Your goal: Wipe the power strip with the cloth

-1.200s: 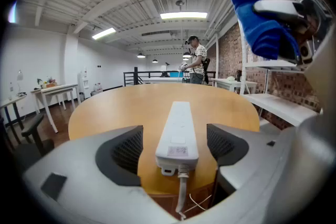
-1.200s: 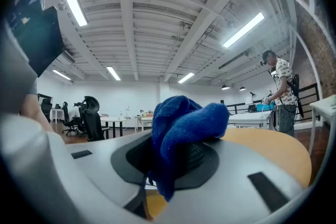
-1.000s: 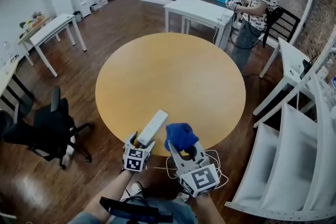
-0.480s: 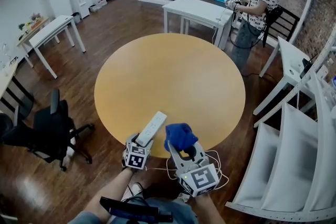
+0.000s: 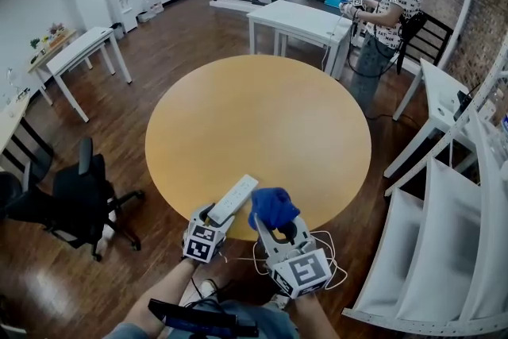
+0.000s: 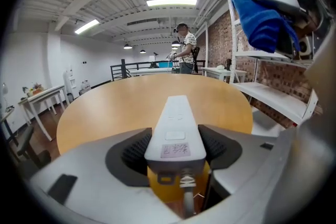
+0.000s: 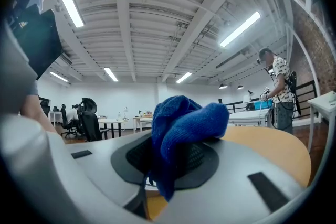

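The left tongs [image 6: 176, 150] are closing on the near end of the white power strip [image 6: 175, 115], and their ribbed pads already press its 2 long sides. The strip juts away over the near edge of the round wooden surface [image 5: 262, 115]. Just to the right, the right tongs [image 5: 279, 228] are clamped on a bunched blue cloth [image 5: 272, 206], close to the strip but apart from it.

I'd worry about that end-only hold: a firm wipe further along could lever the strip round or out of the pads. The white cord [image 5: 327, 248] looping below might also snag.

Around the surface is dark wood floor, with a black office chair [image 5: 75, 198] at left and white shelving [image 5: 444, 250] at right. Far off, another person [image 5: 393, 0] stands beside a white table [image 5: 302, 16].
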The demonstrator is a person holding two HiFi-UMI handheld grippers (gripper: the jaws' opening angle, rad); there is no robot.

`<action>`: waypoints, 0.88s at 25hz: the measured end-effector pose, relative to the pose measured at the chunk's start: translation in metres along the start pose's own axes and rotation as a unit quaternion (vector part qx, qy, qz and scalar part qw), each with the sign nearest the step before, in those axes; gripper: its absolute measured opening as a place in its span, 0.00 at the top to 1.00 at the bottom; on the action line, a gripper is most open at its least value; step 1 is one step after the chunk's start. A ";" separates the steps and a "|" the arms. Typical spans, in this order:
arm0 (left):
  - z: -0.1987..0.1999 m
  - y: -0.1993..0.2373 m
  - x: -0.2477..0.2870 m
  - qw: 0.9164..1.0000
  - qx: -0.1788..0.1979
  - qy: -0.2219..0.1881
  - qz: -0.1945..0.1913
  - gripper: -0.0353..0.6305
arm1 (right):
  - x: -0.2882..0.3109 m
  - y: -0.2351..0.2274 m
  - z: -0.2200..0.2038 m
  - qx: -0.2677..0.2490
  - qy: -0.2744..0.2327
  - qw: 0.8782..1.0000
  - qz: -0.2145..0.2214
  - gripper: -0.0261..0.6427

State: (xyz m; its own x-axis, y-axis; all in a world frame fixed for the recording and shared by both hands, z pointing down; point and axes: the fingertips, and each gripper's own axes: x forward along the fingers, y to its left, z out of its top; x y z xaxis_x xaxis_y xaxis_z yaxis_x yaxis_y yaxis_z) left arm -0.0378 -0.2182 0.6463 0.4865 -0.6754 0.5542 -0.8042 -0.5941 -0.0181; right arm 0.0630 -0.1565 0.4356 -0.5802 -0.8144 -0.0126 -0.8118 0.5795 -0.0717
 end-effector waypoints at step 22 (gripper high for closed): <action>0.142 -0.003 -0.092 0.974 -0.036 -0.223 -0.034 0.53 | 0.009 0.018 0.047 -0.025 -0.029 0.999 0.033 0.84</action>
State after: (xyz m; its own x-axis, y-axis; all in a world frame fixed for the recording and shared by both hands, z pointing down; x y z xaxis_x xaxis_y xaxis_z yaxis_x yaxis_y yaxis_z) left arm -0.0319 -0.2158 0.4775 0.6262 -0.7679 0.1350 -0.7792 -0.6225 0.0732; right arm 0.0465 -0.1554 0.3870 -0.6291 -0.7739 -0.0729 -0.7749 0.6318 -0.0198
